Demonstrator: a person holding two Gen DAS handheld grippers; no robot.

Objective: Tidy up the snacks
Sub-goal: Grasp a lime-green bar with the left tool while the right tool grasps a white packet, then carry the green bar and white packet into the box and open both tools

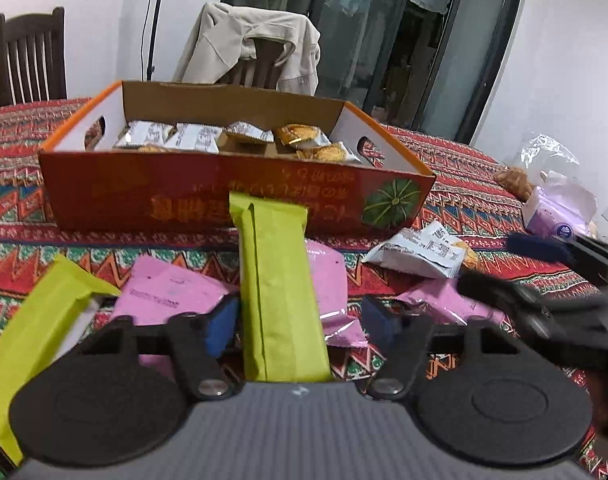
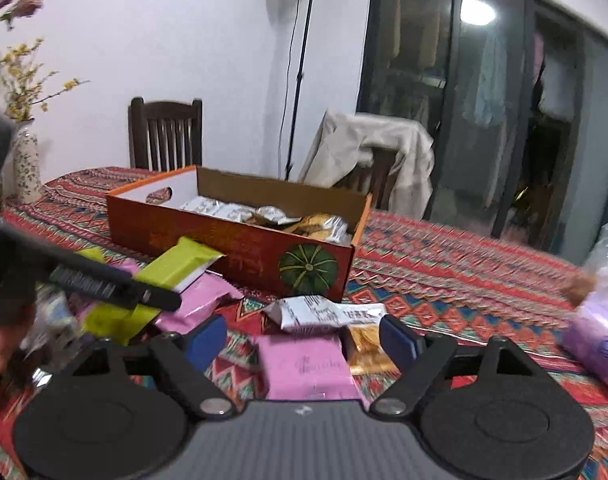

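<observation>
My left fingers (image 1: 299,322) stand partly closed around a green packet (image 1: 279,280) that runs lengthwise between them. The left pad (image 1: 221,324) sits against its edge and the right pad stands apart from it, so I judge that I have no real grip on it yet. I line up along its length because squeezing the narrow sides is the easy way to take a long packet. My right fingers (image 2: 304,344) are spread wide and empty over a pink packet (image 2: 308,364), wide enough to straddle its full breadth. Around these lies the loose heap on the tabletop (image 1: 484,184): a second green packet (image 1: 35,332) at my left, more pink ones (image 1: 163,292) under the green, and a white packet (image 1: 420,252) just beyond. Next comes the box (image 1: 239,196), its long wall facing me and the green packet's far end close to that wall. It already holds some wrapped snacks (image 1: 239,134), which suggests the loose packets go in there too. Most of the sorting seems undone. Behind the tabletop, a jacket (image 1: 247,44) hangs over a chair.
</observation>
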